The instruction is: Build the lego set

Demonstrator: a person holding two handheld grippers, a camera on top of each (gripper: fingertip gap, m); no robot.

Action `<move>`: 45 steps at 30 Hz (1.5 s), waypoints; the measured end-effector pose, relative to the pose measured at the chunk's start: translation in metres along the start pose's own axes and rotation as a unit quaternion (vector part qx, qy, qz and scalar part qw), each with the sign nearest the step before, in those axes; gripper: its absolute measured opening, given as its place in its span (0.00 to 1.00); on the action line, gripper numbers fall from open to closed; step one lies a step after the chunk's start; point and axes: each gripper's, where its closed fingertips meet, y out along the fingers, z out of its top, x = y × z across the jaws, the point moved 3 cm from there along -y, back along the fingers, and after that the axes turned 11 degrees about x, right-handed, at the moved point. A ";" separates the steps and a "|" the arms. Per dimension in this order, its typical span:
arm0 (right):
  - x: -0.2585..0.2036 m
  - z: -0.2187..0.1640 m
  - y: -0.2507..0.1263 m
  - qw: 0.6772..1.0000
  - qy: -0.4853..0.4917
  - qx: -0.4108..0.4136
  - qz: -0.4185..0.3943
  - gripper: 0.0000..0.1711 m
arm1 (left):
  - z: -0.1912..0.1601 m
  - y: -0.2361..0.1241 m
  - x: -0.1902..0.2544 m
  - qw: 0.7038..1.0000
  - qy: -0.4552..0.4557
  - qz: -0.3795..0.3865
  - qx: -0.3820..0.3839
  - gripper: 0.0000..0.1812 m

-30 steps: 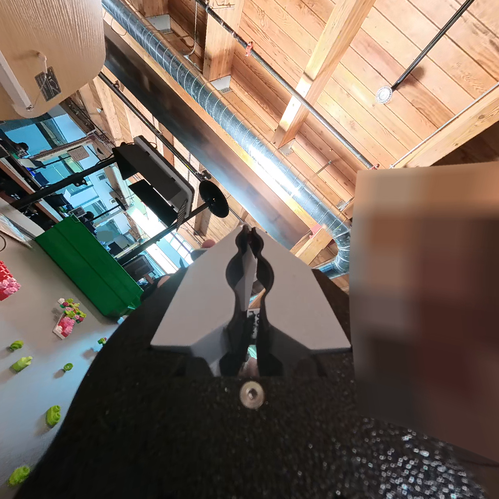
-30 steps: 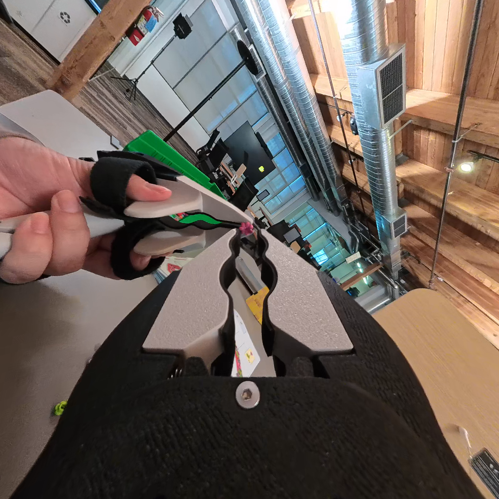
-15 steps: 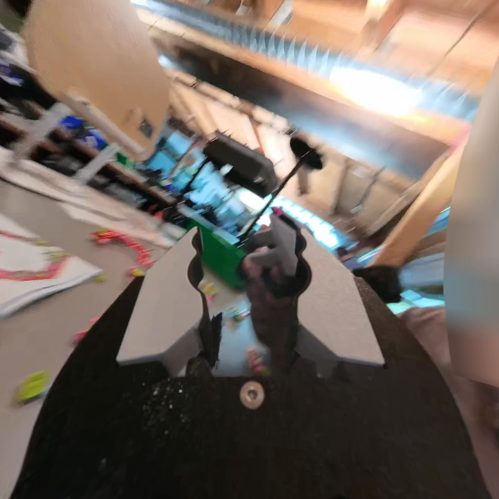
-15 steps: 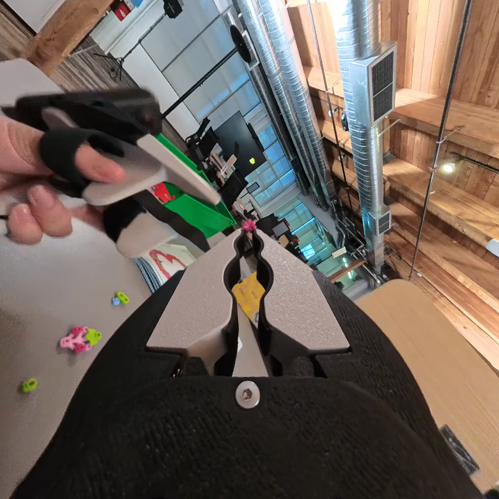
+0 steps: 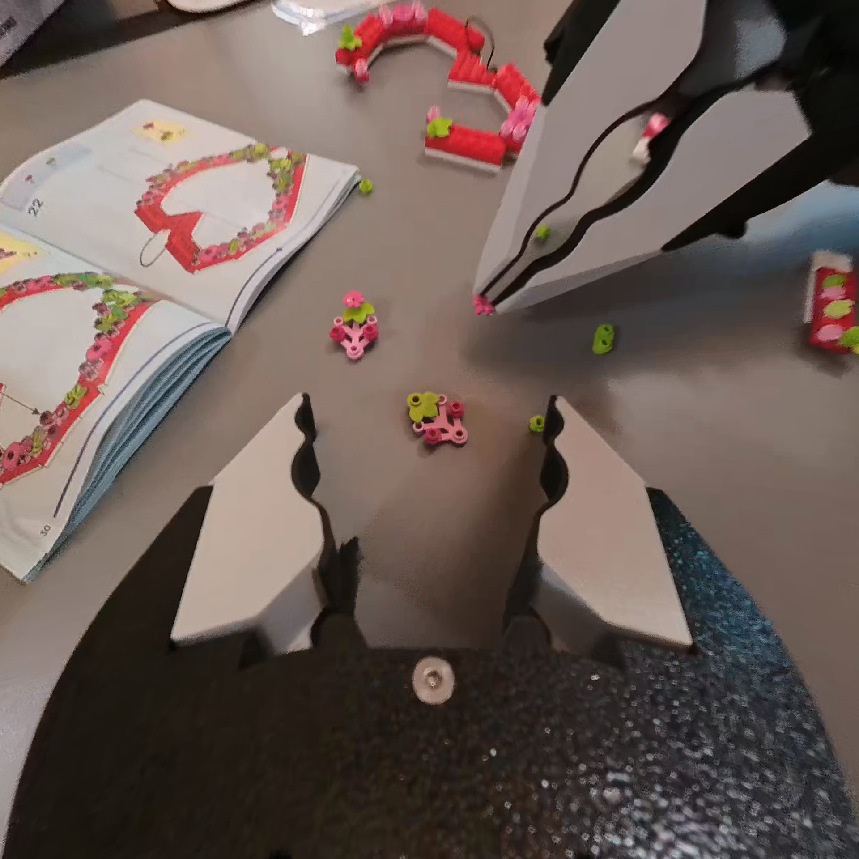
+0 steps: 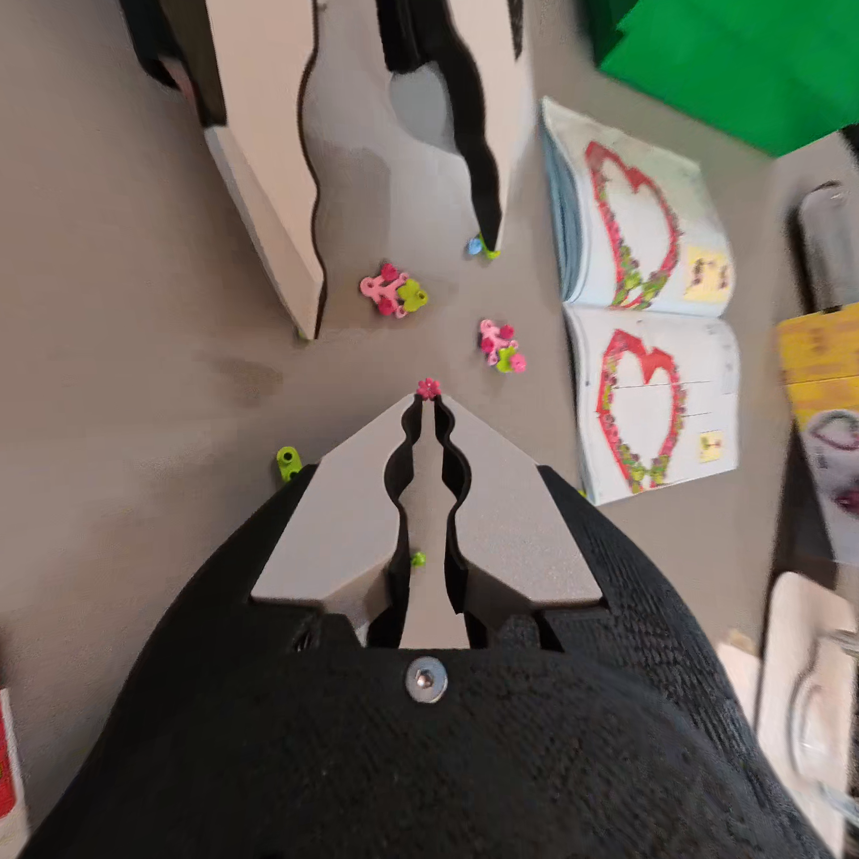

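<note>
Left wrist view: left tool [image 5: 427, 404] spread wide, nothing between its fingers, hovering over the grey bench [image 5: 418, 241]. Just ahead of its tips lies a pink branch piece with a lime leaf [image 5: 438, 418]; a small lime stud [image 5: 536, 423] sits beside the right fingertip. Second pink branch cluster [image 5: 354, 325] lies farther out, near the open instruction booklet [image 5: 153, 260] on the left. Red curved lego build [image 5: 446, 88] is at the far edge, partly behind the right tool [image 5: 483, 304].

Right wrist view: right tool [image 6: 428, 395] pinched narrow on a small magenta flower piece [image 6: 428, 388] at the very tips, above the bench. Lime connector piece [image 6: 287, 461] lies beside its left finger. Green bin [image 6: 725, 65] top right, beyond the booklet.
</note>
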 end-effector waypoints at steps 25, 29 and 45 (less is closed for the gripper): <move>-0.020 -0.019 -0.011 0.979 0.156 -0.075 0.110 0.02 | -0.009 0.001 -0.006 0.999 -0.001 -0.006 -0.041 0.23; -0.018 -0.020 -0.010 0.974 0.185 -0.065 0.110 0.02 | -0.008 0.003 -0.007 0.999 -0.001 -0.008 -0.050 0.22; -0.017 -0.023 -0.011 0.972 0.199 -0.052 0.114 0.24 | -0.007 -0.003 -0.009 0.999 0.016 -0.020 -0.044 0.12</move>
